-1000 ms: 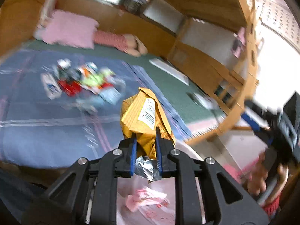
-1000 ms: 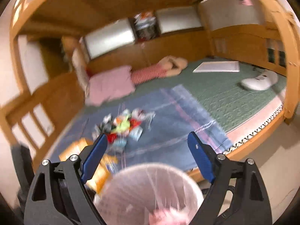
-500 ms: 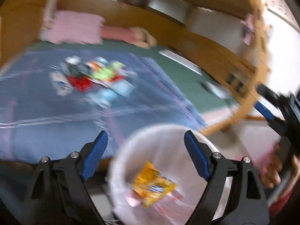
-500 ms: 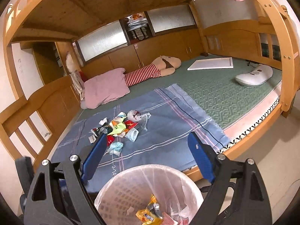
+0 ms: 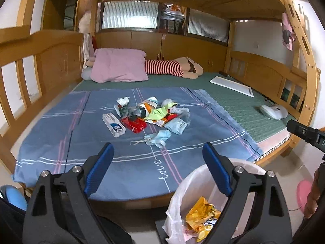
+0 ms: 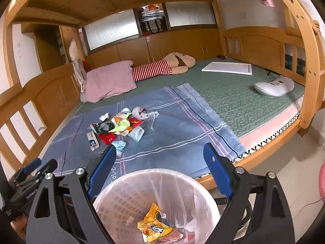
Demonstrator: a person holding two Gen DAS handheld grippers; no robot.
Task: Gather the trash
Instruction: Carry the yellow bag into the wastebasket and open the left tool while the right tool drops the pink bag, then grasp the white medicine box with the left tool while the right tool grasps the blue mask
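A pile of trash (image 5: 150,116) lies on the blue blanket (image 5: 81,146): wrappers, a white box, a red packet, a blue face mask (image 5: 160,137). The pile also shows in the right wrist view (image 6: 119,126). A white bin (image 6: 121,199) with a clear liner stands on the floor by the bed and holds a yellow snack bag (image 6: 154,225), also seen in the left wrist view (image 5: 201,217). My left gripper (image 5: 157,171) is open and empty, over the blanket's front edge beside the bin (image 5: 249,166). My right gripper (image 6: 160,170) is open and empty above the bin.
The bed has wooden rails (image 5: 36,65) and a post (image 6: 308,81) at the right. A pink pillow (image 5: 119,65), a striped plush (image 5: 172,68), a white board (image 6: 229,68) and a white device (image 6: 274,86) lie on the green mat. A pink object (image 5: 302,191) sits on the floor.
My left gripper opened and dropped the yellow snack bag into the bin, then pulled back to the left. My right gripper stayed open above the bin.
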